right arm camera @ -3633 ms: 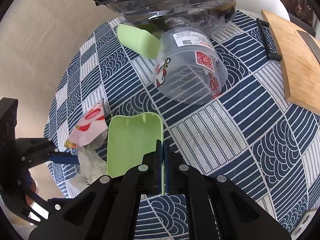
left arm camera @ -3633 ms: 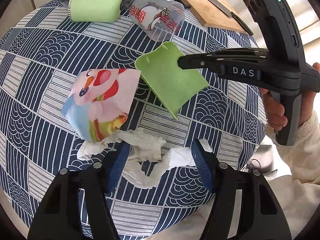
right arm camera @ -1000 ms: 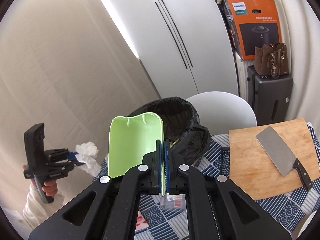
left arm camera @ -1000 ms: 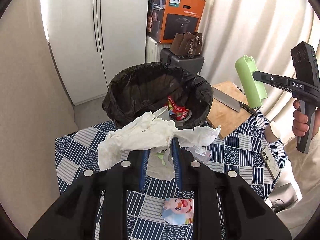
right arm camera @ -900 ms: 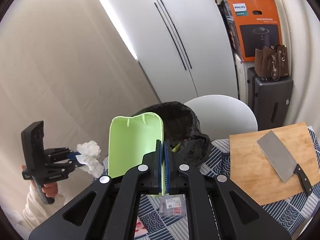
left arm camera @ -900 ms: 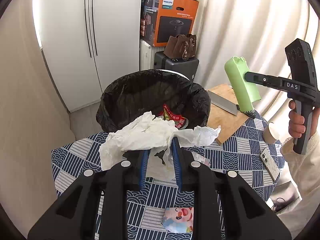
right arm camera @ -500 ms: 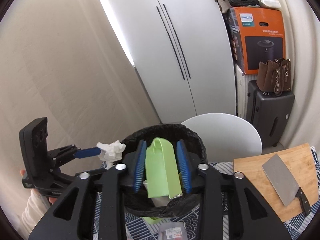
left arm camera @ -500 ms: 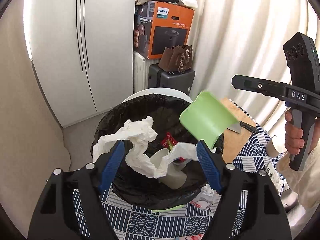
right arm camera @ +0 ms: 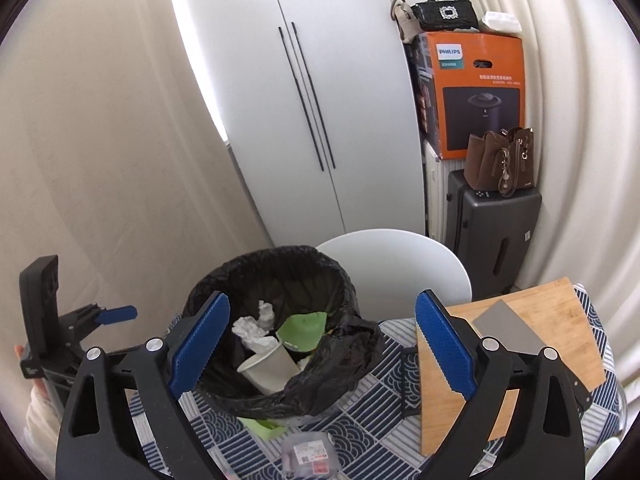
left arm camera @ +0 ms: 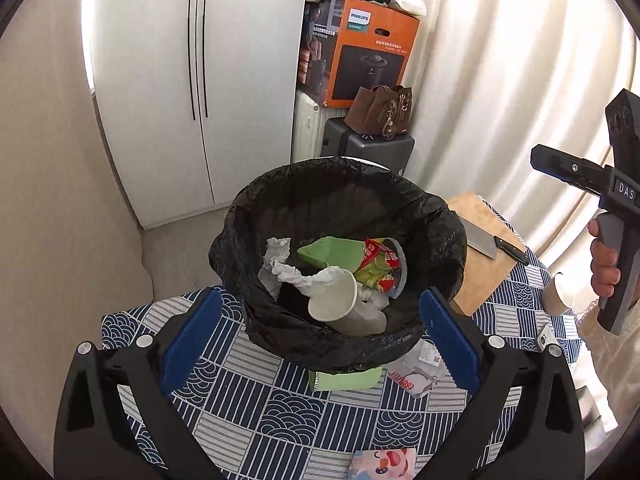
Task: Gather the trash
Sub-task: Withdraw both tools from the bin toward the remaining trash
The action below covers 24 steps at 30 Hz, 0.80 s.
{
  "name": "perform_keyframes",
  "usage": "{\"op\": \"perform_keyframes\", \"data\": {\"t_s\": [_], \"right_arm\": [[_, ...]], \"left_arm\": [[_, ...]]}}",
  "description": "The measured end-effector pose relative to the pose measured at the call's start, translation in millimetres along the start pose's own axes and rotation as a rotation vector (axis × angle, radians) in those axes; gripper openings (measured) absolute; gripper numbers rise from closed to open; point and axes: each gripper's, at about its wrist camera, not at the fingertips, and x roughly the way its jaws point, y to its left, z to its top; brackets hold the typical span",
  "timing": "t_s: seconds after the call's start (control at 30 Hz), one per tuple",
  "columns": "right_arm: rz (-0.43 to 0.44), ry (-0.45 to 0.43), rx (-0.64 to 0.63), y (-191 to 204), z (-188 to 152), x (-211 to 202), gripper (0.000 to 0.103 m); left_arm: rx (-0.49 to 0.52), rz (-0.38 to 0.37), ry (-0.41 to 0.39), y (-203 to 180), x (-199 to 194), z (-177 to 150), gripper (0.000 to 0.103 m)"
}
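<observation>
Both tongs — left gripper (left arm camera: 318,334), right gripper (right arm camera: 320,346) — gape wide, empty, above the bin (left arm camera: 436,216). Remaining clear cup (left arm camera: 414,372) likely light, crushable — pinch its rim.

Green piece (left arm camera: 346,379) half under bin (left arm camera: 440,216)

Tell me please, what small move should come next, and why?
Probably lower the left tongs toward the green piece on the table, beside the bin. Both tongs are open and empty, the tissue lies inside the bin, and this piece is the nearest trash outside it.
</observation>
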Motion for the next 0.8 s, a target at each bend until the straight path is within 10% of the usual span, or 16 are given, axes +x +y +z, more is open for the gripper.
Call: {"op": "perform_keyframes", "data": {"t_s": [0.8], "right_arm": [[0.207,0.314,-0.092,25.0,-123.1,44.2,0.091]], "left_arm": [[-0.162,0.088,0.16,0.9,-29.4,-146.1,0.097]]}}
